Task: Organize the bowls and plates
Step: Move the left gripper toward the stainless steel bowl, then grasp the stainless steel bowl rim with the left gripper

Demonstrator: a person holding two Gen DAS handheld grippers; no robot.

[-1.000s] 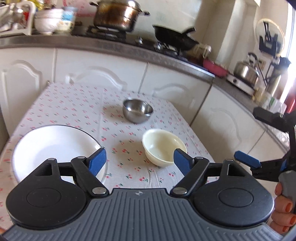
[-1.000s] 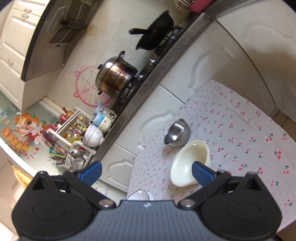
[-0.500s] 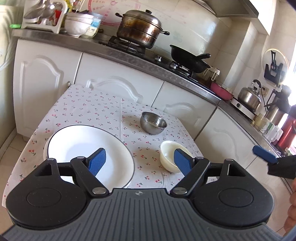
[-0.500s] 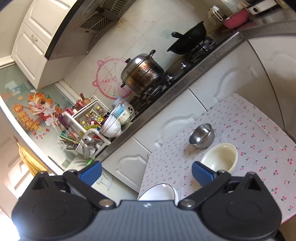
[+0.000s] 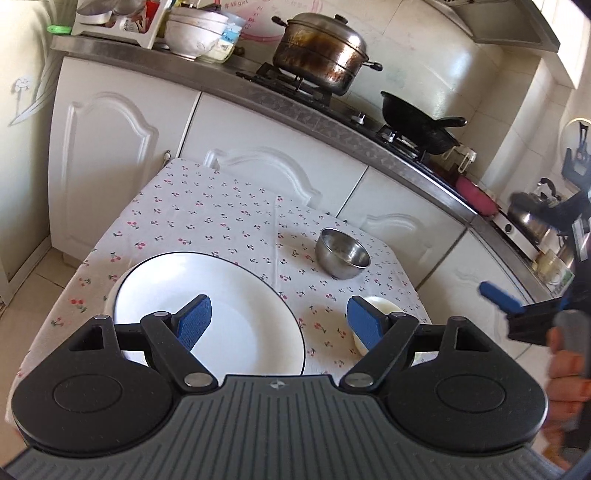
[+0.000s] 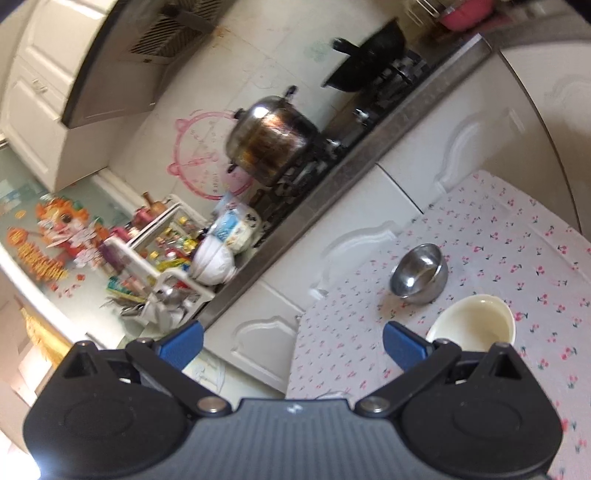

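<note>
A large white plate (image 5: 236, 317) with a thin dark rim lies at the near left of the cherry-print table (image 5: 207, 218). A steel bowl (image 5: 342, 253) (image 6: 421, 274) stands behind it to the right. A cream bowl (image 5: 384, 306) (image 6: 476, 322) sits at the near right, partly hidden behind a blue pad. My left gripper (image 5: 280, 323) hovers open above the plate's near edge, holding nothing. My right gripper (image 6: 291, 339) is open and empty, held high and tilted; in the left wrist view the right gripper's blue fingertip (image 5: 498, 299) shows at the far right beside a hand (image 5: 565, 373).
White cabinets (image 5: 280, 162) run behind the table under a grey counter (image 5: 332, 122). On it stand a steel pot (image 5: 321, 51), a black wok (image 5: 417, 122), a kettle (image 5: 528, 214) and stacked white bowls (image 5: 195, 33) by a rack (image 6: 162, 258). Floor (image 5: 26, 288) shows left of the table.
The left gripper has pulled back and up, so the table and dishes look smaller and farther. The right gripper has swung and tilted, with blur in its view. Nothing was picked up.
</note>
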